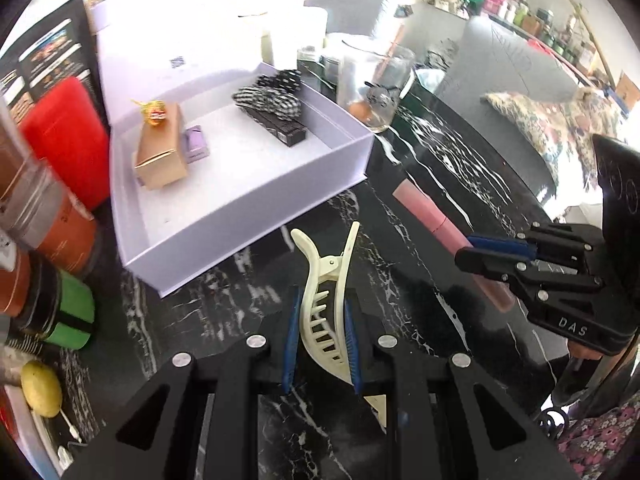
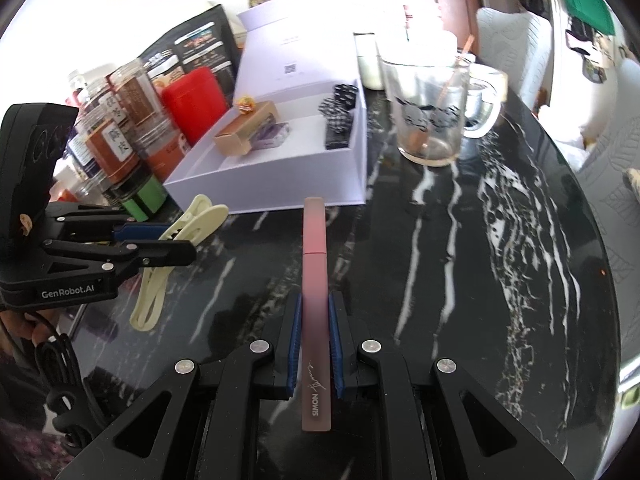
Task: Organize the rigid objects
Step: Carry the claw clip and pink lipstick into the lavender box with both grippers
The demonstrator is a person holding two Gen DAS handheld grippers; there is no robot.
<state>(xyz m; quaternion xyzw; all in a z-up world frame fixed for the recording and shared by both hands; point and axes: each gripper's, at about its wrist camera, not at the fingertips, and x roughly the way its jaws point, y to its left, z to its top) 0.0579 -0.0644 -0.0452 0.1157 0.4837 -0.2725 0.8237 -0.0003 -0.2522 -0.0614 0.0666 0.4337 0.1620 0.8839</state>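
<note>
Jaws first: your left gripper is clamped on the cream hair clip, blue pads pressing its toothed body from both sides. The clip's long axis runs forward out of the jaws, hinge and flared handles pointing up and away toward the white box. It looks lifted clear of the black marble table, though the tail end under the fingers is hard to read.

Your right gripper is closed on the pink tube, pads on its lower half. The tube's long axis lies straight along the fingers, its cap end aimed at the box's near wall, its printed end sticking back past the pads.

Key relation: the box sits ahead of both jaws, open, lid propped up behind. It lies ahead and left of your left gripper, nearly straight ahead of your right. Left hand looks the nearer one, with the clip tip close to the front corner.

Inside the box: tan carton and small purple box at the left, checkered black-white item on a dark bar at the back right. Bare floor shows in the front middle, the likely drop spot for both.

Glass mug stands right of the box, jars crowd its left side. Approach over the front wall, I'd judge.
</note>
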